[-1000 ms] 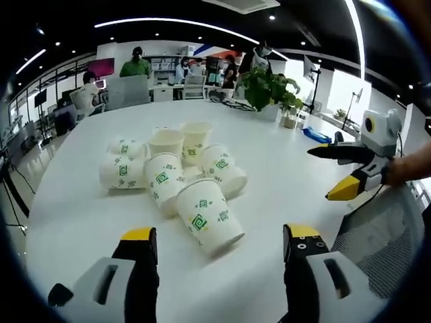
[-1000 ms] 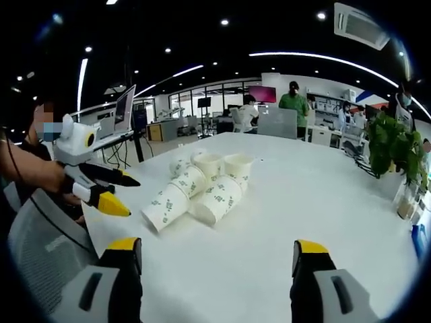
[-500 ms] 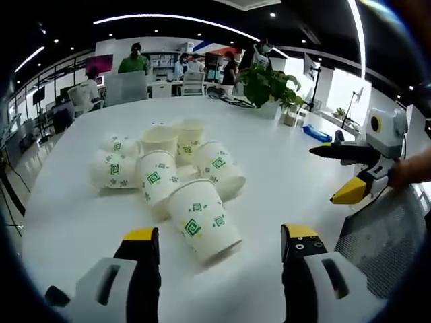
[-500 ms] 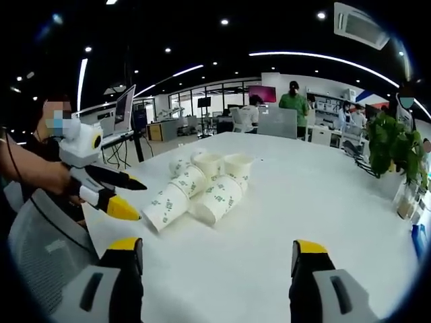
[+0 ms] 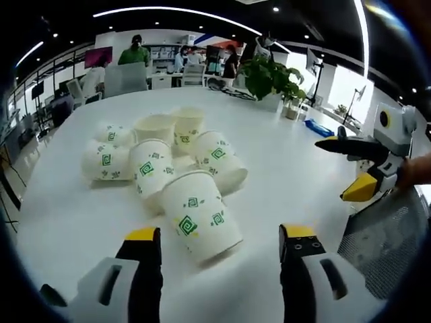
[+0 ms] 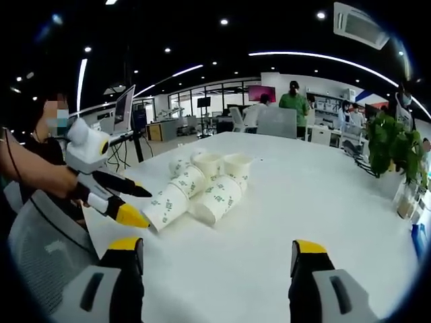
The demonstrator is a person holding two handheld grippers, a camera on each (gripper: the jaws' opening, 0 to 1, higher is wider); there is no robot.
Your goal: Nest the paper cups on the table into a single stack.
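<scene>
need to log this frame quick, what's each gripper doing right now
Left gripper: jaws open, holding nothing, nearest paper cup lying just ahead.
Right gripper: jaws open, holding nothing, over bare white table.

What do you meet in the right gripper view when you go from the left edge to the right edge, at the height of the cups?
A person's hand → the left gripper, open → the pile of paper cups → bare white table → potted plant.
</scene>
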